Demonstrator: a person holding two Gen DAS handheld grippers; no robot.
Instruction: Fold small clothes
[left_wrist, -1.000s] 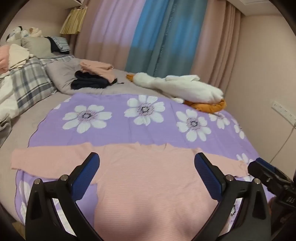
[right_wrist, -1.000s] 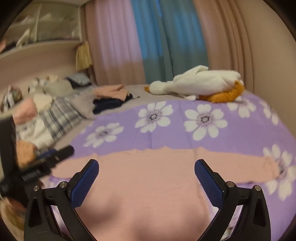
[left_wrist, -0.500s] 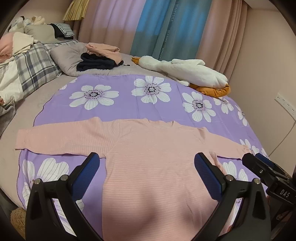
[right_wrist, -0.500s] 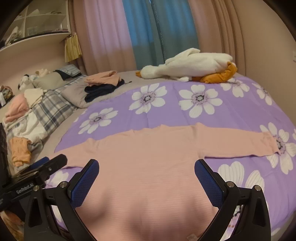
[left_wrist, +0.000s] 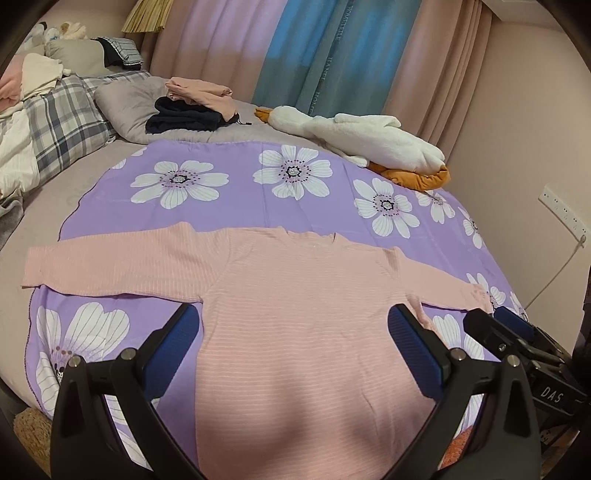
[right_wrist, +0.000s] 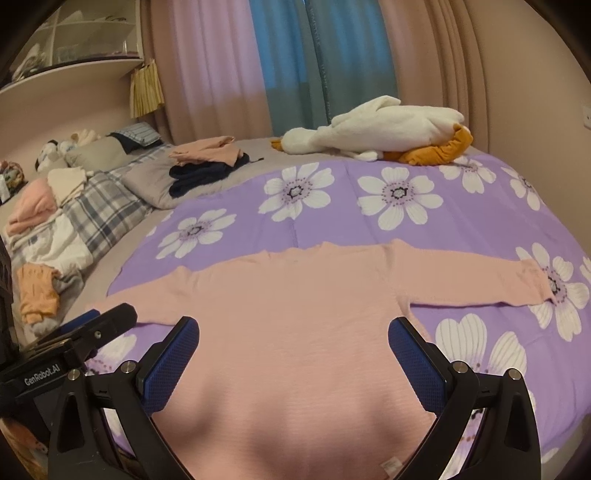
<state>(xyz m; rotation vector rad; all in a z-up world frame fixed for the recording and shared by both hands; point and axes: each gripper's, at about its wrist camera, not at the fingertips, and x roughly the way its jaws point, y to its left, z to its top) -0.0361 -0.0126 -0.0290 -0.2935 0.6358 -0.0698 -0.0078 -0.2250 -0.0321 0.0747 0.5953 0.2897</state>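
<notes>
A pink long-sleeved sweater (left_wrist: 303, 295) lies flat on a purple flowered sheet (left_wrist: 236, 206), both sleeves spread out sideways; it also shows in the right wrist view (right_wrist: 295, 310). My left gripper (left_wrist: 293, 343) is open and empty, held above the sweater's body. My right gripper (right_wrist: 293, 347) is open and empty, also above the body. Each gripper shows in the other's view: the right one at the right edge (left_wrist: 517, 343), the left one at the left edge (right_wrist: 77, 339).
A white and orange plush goose (left_wrist: 362, 140) lies at the far side of the bed. Folded pink and dark clothes (left_wrist: 195, 107) sit on a grey pillow. A plaid quilt (left_wrist: 55, 125) and more clothes lie at the left. A wall socket (left_wrist: 563, 214) is at the right.
Both grippers have risen and pulled back from the sweater, so more of it and both sleeves show. Both stayed open.
</notes>
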